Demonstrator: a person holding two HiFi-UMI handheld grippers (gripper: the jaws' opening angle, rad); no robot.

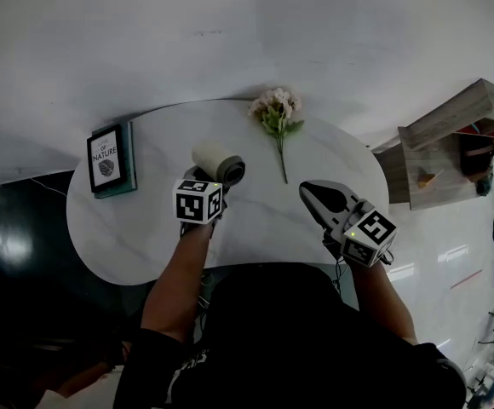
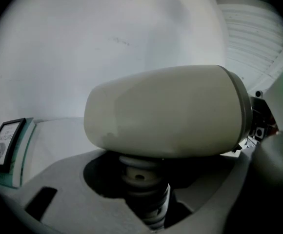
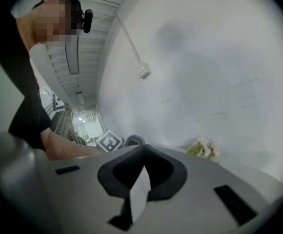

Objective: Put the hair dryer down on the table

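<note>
One round white table (image 1: 145,237) fills the view. Over its middle, your left gripper (image 1: 206,180) holds the cream hair dryer (image 2: 166,111), jaws clamped on the ribbed neck under its barrel. It looks rigid, smooth and top-heavy, so that neck is likely the surest hold. Your right gripper (image 1: 309,191) hangs closed and empty.

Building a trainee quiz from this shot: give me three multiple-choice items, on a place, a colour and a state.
1. Where do the flowers lie? A far edge of the table B floor C in a vase
2. The hair dryer body is: A red B cream C blue
3. The left gripper is: A open, empty B shut, empty C shut on the hair dryer's handle
Answers: A, they lie flat by the far rim; B, its shell looks cream; C, fingers clamp its handle.
</note>
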